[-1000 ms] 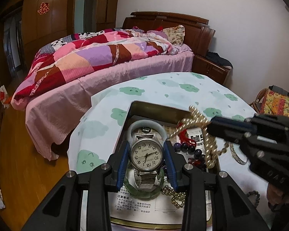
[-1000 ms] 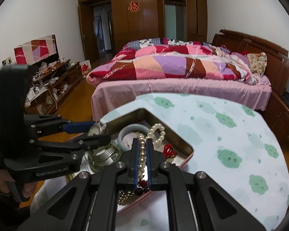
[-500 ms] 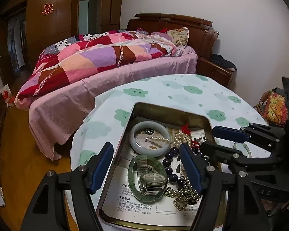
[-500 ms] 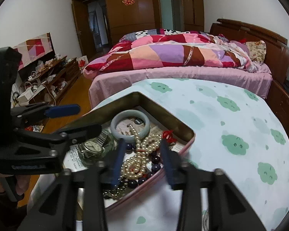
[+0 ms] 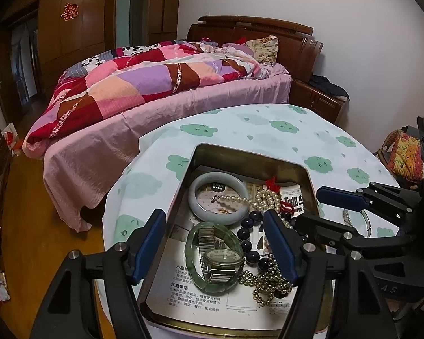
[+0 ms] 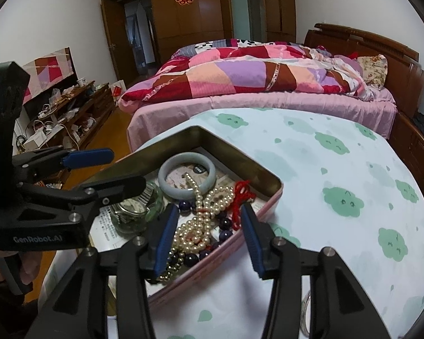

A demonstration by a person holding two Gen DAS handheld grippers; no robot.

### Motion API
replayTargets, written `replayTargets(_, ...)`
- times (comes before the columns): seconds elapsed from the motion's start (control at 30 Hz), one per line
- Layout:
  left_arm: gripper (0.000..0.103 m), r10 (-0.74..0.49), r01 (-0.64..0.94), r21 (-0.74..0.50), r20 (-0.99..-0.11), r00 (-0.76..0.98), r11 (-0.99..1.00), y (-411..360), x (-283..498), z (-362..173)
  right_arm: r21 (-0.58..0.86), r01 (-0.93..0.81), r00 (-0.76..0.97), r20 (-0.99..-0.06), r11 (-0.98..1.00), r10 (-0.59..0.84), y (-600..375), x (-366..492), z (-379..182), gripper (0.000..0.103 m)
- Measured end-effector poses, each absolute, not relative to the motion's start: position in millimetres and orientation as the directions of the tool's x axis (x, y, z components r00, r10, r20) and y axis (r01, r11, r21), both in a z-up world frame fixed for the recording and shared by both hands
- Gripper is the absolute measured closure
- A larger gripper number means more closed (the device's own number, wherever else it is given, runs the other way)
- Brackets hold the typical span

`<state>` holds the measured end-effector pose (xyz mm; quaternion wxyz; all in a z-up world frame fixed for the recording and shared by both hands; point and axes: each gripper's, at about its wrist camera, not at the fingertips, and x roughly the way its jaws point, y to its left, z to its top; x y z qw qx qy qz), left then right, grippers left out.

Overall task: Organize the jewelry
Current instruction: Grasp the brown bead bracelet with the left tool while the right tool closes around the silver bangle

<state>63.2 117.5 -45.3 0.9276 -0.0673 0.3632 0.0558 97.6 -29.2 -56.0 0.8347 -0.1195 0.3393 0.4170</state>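
Note:
An open metal tin (image 5: 248, 155) lined with printed paper sits on the round table. My left gripper (image 5: 212, 220) hangs open above it, with nothing between its pads. Under it a silver watch (image 5: 223, 260) lies inside a green bangle (image 5: 192, 243). Beyond them are a pale jade bangle (image 5: 217, 195), a pearl necklace (image 5: 265, 197), dark purple beads (image 5: 246, 234) and a gold bead chain (image 5: 265, 285). My right gripper (image 6: 208, 212) has its jaws opening over the heaped pearl necklace (image 6: 198, 226), which lies loose in the tin (image 6: 226, 248), beside a red tassel (image 6: 241, 195).
The table wears a white cloth with green clouds (image 5: 240, 130). A clear bangle (image 5: 364, 220) lies on it right of the tin. A bed with a patchwork quilt (image 5: 155, 84) stands behind, a cluttered low cabinet (image 6: 70, 113) at far left.
The left gripper opened and let go of the watch, which now lies in the green bangle. The right gripper opened and dropped the pearl necklace into the tin.

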Motion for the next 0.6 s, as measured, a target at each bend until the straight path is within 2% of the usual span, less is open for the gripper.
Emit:
replayTargets(0.1,0.032,0.062,-0.146,-0.067,-0.679,0.731,0.987,109,61,-44,0.083,-0.765,0.434,-0.665,0.638,0.608,-41,97,-56,0.042)
replayTargets(0.23,0.031,0.059,-0.122,-0.045,-0.681,0.730,0.992,95,59,-44,0.056,-0.730,0.479,-0.670,0.681,0.568,-72,95,-58,0.034)
replayTargets(0.4,0.028,0.049,-0.088,-0.020,-0.690,0.722,0.996,75,58,-47,0.014,-0.633,0.546,-0.701,0.774,0.459,-119,105,-68,0.014)
replayTargets(0.6,0.027,0.031,-0.058,-0.015,-0.704,0.709,0.998,58,57,-53,0.016,-0.589,0.523,-0.755,0.808,0.396,-140,120,-86,0.013)
